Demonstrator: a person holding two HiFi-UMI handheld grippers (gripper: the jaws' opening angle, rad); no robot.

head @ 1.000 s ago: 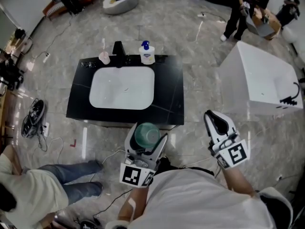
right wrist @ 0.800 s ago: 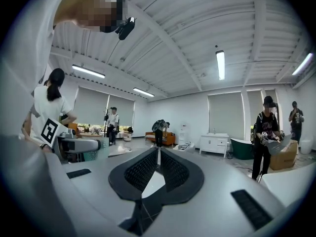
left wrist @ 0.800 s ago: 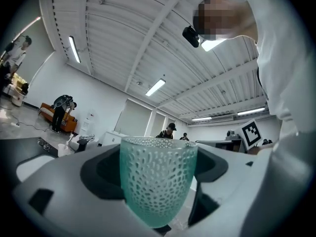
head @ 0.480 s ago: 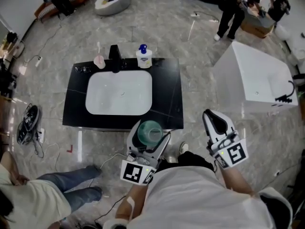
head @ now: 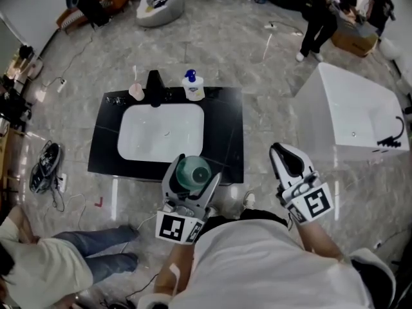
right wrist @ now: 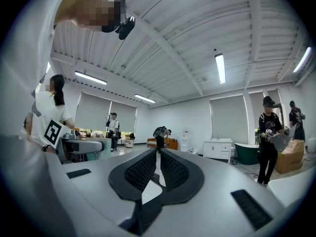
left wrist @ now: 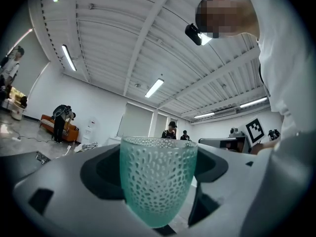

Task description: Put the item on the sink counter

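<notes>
A green dimpled glass cup (head: 193,172) stands upright between the jaws of my left gripper (head: 192,174), which is shut on it, level with the front edge of the black sink counter (head: 232,140). In the left gripper view the cup (left wrist: 158,181) fills the space between the grey jaws, its rim up. My right gripper (head: 288,161) hangs to the right of the counter over the floor, its jaws together and empty. The ribbed pads (right wrist: 143,171) meet in the right gripper view. A white basin (head: 161,131) is set into the counter.
At the counter's back edge stand a black faucet (head: 154,80), a soap pump bottle (head: 193,87) and a pink cup (head: 136,91). A white bathtub (head: 351,108) stands to the right. A person (head: 38,262) sits at lower left, near shoes (head: 46,166) and cables. Other people stand at the back right.
Both grippers have moved forward toward the counter. The cup, which was short of the counter's front edge, now overlaps it. Both grips are unchanged.
</notes>
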